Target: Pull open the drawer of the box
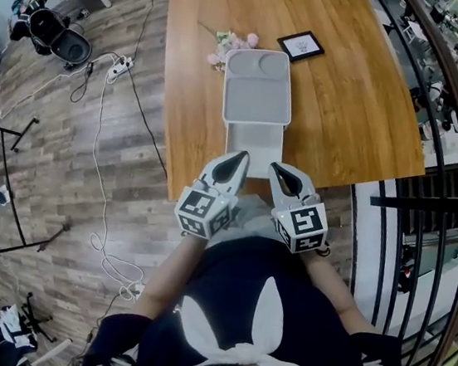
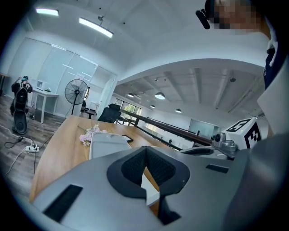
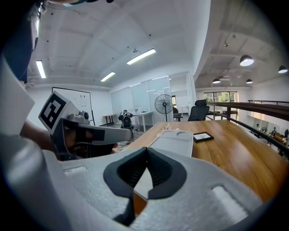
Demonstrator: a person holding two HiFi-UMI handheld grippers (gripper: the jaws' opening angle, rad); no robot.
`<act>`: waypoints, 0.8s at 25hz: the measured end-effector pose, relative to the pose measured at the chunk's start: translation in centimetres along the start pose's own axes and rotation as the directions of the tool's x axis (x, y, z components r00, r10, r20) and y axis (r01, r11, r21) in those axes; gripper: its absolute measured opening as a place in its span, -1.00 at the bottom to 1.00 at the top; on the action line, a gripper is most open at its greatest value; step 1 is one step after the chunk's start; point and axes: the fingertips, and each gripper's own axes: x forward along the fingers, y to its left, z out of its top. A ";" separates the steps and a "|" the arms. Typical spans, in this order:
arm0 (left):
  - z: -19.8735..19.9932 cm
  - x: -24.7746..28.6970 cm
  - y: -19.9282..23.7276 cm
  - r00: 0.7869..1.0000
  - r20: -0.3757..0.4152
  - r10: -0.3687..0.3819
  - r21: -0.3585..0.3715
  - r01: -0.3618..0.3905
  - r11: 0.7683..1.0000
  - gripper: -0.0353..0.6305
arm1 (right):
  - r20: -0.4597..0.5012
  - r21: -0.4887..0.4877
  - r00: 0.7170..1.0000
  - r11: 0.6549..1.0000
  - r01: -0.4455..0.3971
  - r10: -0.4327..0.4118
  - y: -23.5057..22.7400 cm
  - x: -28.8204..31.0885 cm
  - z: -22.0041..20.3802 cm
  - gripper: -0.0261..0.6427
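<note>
My left gripper (image 1: 240,158) is clenched, tips together with nothing between them. My right gripper (image 1: 275,168) is clenched the same way. Both sit side by side at the table's (image 1: 351,110) near edge, by the front of the drawer (image 1: 254,142). I cannot tell whether they touch it. The drawer stands pulled out of the gray box (image 1: 258,90) toward me. Bare wood lies on either side of the box.
</note>
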 end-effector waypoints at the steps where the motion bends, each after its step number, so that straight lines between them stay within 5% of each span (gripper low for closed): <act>1: -0.1 0.2 0.0 1.000 -0.005 -0.001 0.007 0.001 1.000 -0.85 | -0.002 0.001 1.000 1.000 0.002 -0.002 -0.2 0.0 0.0 -0.93; 20: -0.7 1.4 -0.4 0.998 -0.029 -0.055 0.012 0.055 0.998 -0.85 | -0.032 0.006 0.999 1.000 0.018 -0.017 -1.1 0.7 -0.4 -0.93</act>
